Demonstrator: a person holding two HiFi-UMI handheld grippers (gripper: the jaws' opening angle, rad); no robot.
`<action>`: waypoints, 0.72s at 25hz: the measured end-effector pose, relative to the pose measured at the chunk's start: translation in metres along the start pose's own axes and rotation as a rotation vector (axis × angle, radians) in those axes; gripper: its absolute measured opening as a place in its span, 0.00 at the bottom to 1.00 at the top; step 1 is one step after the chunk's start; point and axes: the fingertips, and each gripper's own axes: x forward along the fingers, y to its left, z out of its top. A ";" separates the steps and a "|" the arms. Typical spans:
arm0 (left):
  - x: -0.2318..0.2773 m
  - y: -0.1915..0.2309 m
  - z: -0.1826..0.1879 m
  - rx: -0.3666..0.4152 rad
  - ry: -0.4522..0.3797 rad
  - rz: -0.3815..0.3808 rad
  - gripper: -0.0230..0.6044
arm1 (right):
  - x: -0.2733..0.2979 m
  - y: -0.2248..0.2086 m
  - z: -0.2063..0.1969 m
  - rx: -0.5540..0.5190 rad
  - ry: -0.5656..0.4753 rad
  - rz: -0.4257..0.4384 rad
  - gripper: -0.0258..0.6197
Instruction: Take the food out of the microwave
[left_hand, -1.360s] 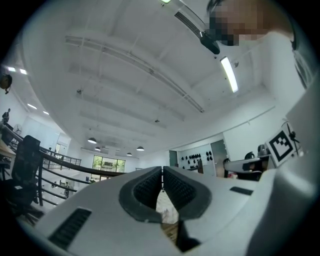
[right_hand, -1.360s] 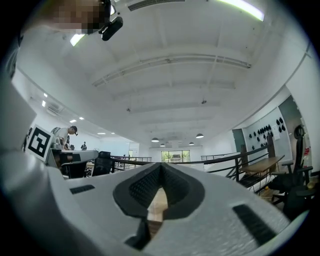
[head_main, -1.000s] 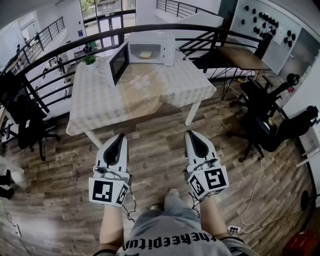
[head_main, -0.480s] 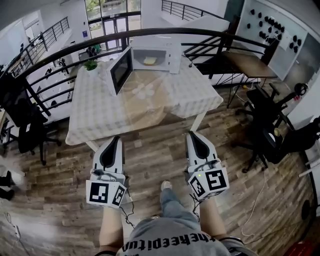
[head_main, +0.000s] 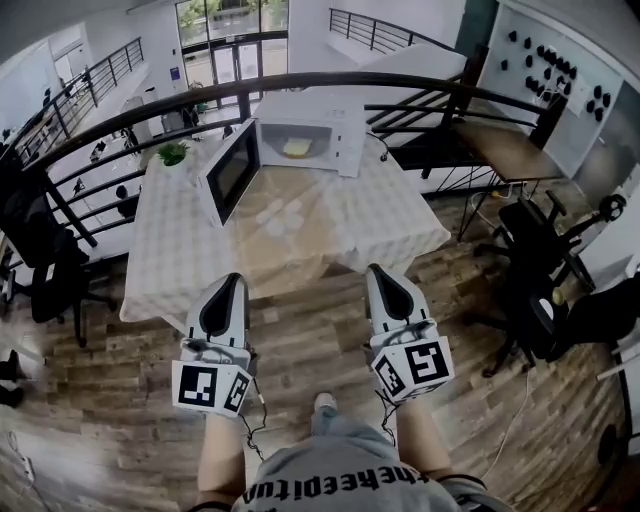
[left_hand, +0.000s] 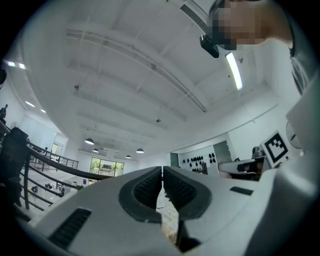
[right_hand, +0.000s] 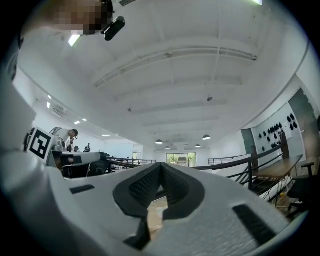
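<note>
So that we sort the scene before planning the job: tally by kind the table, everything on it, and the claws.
Table: 1
Microwave: 1, door open
Food item: 1, yellow, inside it
Potted plant: 1, at the far left corner
Claws: 2, left claw and right claw, both shut and empty
Total: 6

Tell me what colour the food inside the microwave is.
Yellow: the food sits inside the white microwave. The head view shows it best.
</note>
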 end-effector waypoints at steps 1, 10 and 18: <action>0.012 0.001 -0.002 0.001 -0.004 0.004 0.06 | 0.010 -0.008 -0.001 0.000 -0.002 0.005 0.05; 0.090 0.005 -0.024 -0.009 -0.018 0.033 0.06 | 0.077 -0.064 -0.013 -0.006 -0.007 0.058 0.05; 0.123 0.018 -0.037 0.026 0.002 0.054 0.06 | 0.118 -0.080 -0.031 0.028 0.000 0.091 0.05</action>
